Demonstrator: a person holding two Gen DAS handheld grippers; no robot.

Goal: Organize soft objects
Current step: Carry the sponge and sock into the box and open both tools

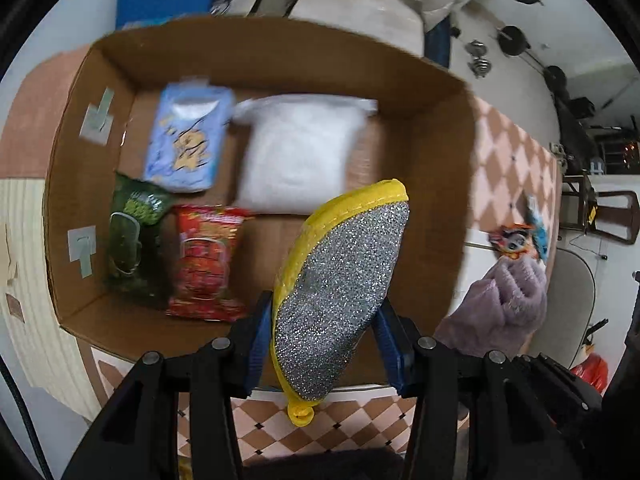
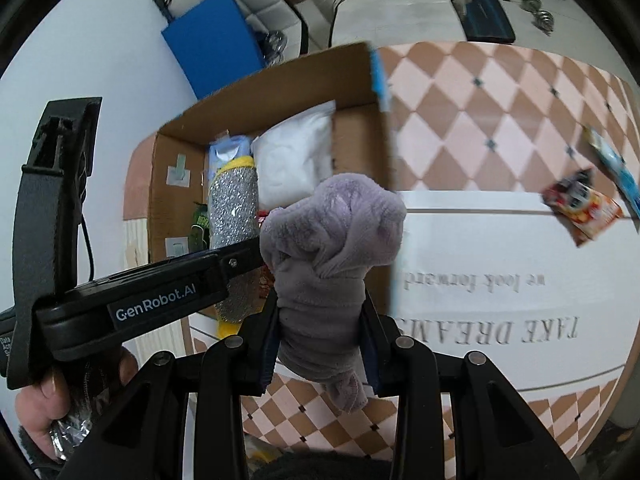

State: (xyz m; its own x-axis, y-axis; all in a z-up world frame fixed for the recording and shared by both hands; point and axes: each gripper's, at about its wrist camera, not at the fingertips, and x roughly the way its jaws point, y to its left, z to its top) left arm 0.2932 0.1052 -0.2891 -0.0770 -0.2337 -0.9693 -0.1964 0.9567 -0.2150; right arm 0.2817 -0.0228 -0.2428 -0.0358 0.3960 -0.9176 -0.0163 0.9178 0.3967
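clamped between the blue pads of the left gripper (image 1: pixel 326 344) is a silver glitter scouring pad (image 1: pixel 340 296) with a yellow trim, held on edge above the near part of an open cardboard box (image 1: pixel 436 92). inside the box lie a pale blue packet (image 1: pixel 186 140), a white plastic bag (image 1: pixel 298 152), a green packet (image 1: pixel 134 240) and a red packet (image 1: pixel 206 260), the last two side by side near the left wall. from the right wrist view, the right gripper (image 2: pixel 320 340) is closed on a bunched lilac fleece cloth (image 2: pixel 332 248), held just outside the box's right wall, over a desk (image 2: pixel 480 120) covered in a pink and brown diamond pattern with a white printed panel. well apart to the right on the desk lie a small orange snack packet (image 2: pixel 580 208) and a blue wrapper (image 2: pixel 616 168). the person's left hand (image 2: pixel 44 408) grips the other gripper's handle at the lower left.
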